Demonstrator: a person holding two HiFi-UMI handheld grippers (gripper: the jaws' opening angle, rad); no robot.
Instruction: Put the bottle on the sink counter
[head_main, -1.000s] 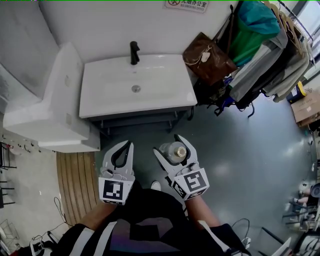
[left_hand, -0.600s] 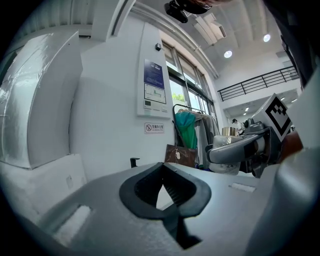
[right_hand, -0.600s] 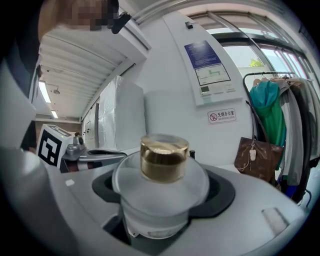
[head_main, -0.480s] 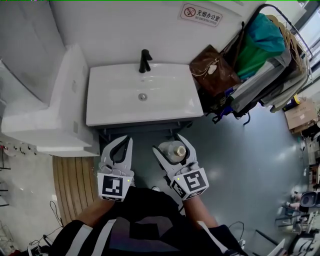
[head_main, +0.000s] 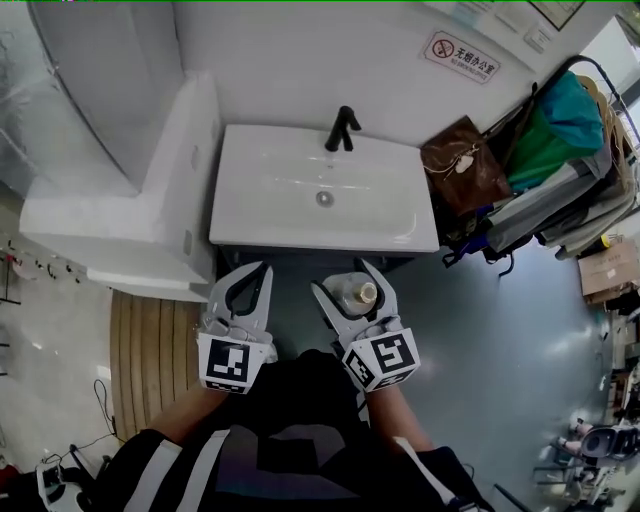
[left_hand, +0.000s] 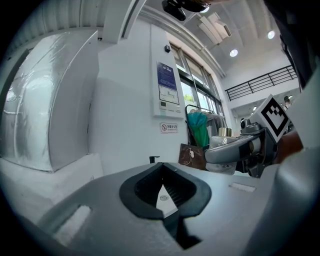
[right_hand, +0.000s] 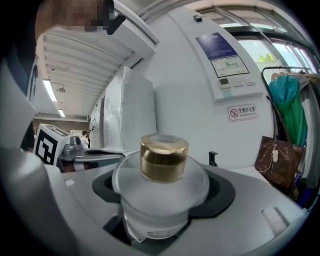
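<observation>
In the head view the white sink counter (head_main: 270, 205) with a black faucet (head_main: 342, 128) lies just ahead of both grippers. My right gripper (head_main: 347, 281) is shut on a frosted clear bottle (head_main: 350, 295) with a gold cap (head_main: 366, 292), held upright over the floor short of the counter's front edge. The right gripper view shows the bottle (right_hand: 162, 195) filling the jaws, with its gold cap (right_hand: 163, 158) on top. My left gripper (head_main: 252, 272) hangs beside it, shut with nothing in it; its pads (left_hand: 172, 192) meet at the tips in the left gripper view.
A brown handbag (head_main: 467, 165) and a rack of hanging clothes (head_main: 570, 165) stand right of the sink. A white boxed enclosure (head_main: 140, 220) adjoins the sink on the left. A wooden mat (head_main: 150, 350) lies on the floor at left.
The sink counter has drawn closer to the grippers and shifted right in the head view. Both grippers keep their pose; the bottle stays held.
</observation>
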